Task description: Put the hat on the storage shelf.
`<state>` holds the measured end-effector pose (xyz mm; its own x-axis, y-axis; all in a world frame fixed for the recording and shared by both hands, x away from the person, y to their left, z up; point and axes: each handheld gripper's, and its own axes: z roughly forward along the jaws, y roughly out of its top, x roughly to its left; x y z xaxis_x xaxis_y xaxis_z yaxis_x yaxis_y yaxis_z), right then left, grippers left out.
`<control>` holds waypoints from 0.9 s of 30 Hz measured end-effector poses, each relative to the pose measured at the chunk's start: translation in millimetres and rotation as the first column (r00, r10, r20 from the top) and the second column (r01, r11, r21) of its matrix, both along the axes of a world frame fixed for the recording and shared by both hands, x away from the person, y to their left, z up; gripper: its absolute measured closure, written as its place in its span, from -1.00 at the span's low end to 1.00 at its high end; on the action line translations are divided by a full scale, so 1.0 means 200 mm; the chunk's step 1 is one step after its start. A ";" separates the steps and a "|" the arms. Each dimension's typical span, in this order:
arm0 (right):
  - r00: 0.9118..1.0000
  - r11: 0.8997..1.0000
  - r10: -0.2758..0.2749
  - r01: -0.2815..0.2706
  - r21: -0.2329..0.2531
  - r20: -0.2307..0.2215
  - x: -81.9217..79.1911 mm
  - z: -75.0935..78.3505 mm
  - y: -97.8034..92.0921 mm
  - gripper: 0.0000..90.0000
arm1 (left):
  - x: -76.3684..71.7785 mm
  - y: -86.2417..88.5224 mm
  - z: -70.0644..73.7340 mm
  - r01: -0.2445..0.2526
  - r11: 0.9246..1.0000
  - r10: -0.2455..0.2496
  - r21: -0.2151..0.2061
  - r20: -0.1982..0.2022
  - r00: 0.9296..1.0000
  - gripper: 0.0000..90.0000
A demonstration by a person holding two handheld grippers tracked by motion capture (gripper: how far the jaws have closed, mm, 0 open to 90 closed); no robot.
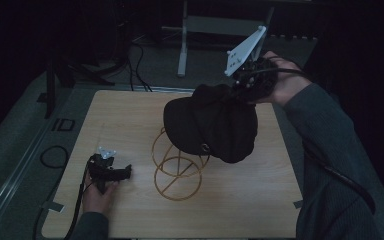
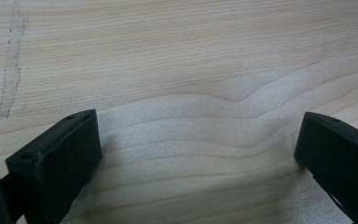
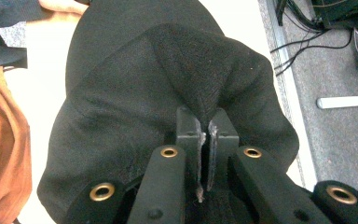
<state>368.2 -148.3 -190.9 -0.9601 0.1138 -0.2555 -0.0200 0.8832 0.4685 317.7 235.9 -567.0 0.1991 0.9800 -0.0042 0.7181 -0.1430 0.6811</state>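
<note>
A black cap [image 1: 211,125] hangs in the air over the middle of the table, pinched at its crown by my right gripper [image 1: 241,89]. In the right gripper view the jaws are shut on a fold of the cap's fabric [image 3: 205,100], with my right gripper [image 3: 204,122] seen from behind. Under the cap stands a gold wire stand [image 1: 176,167] made of rings. My left gripper [image 1: 122,172] rests low on the table at the front left, open, and in the left gripper view only bare wood lies between its fingers [image 2: 56,163].
The wooden table [image 1: 130,120] has bare room at the back left and front right. A scuff mark [image 2: 10,70] marks the wood near the left gripper. Cables [image 1: 55,155] and a metal frame leg [image 1: 182,45] lie on the floor beyond the table.
</note>
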 end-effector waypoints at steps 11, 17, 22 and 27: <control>0.999 0.999 0.035 -0.034 0.005 -0.006 0.01 -0.03 0.11 0.91 | 0.00 0.00 0.00 -0.001 1.000 0.001 -0.002 0.000 1.000 -1.00; 0.999 0.999 0.047 -0.047 -0.011 -0.010 0.01 -0.03 0.16 0.91 | 0.00 0.00 0.00 -0.001 1.000 0.001 -0.002 0.000 1.000 -1.00; 0.999 0.998 0.047 -0.047 -0.029 -0.009 0.00 -0.03 0.19 0.91 | 0.00 0.00 0.00 -0.001 1.000 0.001 -0.002 -0.001 1.000 -1.00; 0.998 0.997 0.055 -0.056 -0.047 -0.008 0.00 -0.03 0.23 0.91 | 0.00 0.00 0.00 0.000 1.000 0.000 -0.002 0.000 1.000 -1.00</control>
<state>368.1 -102.2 -197.4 -0.9664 0.0482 -0.2525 -0.0665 0.9019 0.4268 317.7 235.8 -567.1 0.1989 0.9800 -0.0059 0.7179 -0.1416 0.6816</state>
